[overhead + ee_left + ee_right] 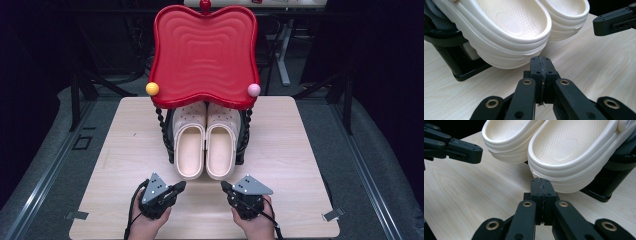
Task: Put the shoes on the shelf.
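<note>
**Two clenched grippers before a pair of clogs**

Left gripper (181,186) and right gripper (225,185), each hand-held low over the table (300,165), point inward, jaws pressed together on nothing. Just beyond them, cream clogs (206,150) rest tilted on a black rack (169,135) under a red tray (204,55).

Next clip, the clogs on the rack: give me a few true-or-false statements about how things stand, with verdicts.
1. Both tools are shut with nothing between the jaws. True: the left tool and right tool have their jaws pressed together, empty.
2. The two cream clogs lie flat on the table. False: they rest tilted on a black rack, heels toward the person.
3. A red tray stands over the rack. True.
4. The left tool grips a clog's heel. False: it stops short of the heel, apart from it.
5. The balls at the tray's front corners are both yellow. False: one yellow ball, one pink ball.
</note>
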Action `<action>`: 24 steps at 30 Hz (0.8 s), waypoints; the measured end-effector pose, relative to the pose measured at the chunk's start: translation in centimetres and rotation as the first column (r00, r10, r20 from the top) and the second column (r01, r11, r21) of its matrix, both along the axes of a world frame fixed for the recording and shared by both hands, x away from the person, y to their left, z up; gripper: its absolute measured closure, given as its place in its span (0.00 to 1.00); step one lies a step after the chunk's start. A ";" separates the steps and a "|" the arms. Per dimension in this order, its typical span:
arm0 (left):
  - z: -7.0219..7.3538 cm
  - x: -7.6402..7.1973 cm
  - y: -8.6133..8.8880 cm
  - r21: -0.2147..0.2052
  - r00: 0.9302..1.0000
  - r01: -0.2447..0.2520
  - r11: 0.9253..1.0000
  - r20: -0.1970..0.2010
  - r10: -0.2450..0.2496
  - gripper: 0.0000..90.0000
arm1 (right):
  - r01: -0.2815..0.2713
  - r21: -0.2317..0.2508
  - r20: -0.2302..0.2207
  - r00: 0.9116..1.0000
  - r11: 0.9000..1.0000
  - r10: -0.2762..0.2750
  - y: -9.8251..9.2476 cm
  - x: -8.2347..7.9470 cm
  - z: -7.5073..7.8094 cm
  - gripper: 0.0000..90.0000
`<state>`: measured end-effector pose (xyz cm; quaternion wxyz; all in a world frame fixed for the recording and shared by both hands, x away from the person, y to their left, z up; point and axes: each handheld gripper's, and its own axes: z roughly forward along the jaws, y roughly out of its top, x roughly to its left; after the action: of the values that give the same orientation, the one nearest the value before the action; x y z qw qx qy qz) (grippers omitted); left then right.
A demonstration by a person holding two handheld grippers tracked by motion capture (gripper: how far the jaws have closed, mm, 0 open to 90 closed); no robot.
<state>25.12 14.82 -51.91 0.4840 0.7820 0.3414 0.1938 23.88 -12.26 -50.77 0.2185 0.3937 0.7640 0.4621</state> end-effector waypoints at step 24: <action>-0.3 0.5 -0.1 -0.008 1.000 -0.003 1.000 -0.019 0.003 1.00 | 0.007 0.010 -0.038 0.999 1.000 -0.007 0.8 1.3 -1.1 1.00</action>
<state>25.62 14.74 -52.25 0.4837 0.7813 0.3479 0.1858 25.18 -11.49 -51.84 0.2037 0.4060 0.7643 0.4577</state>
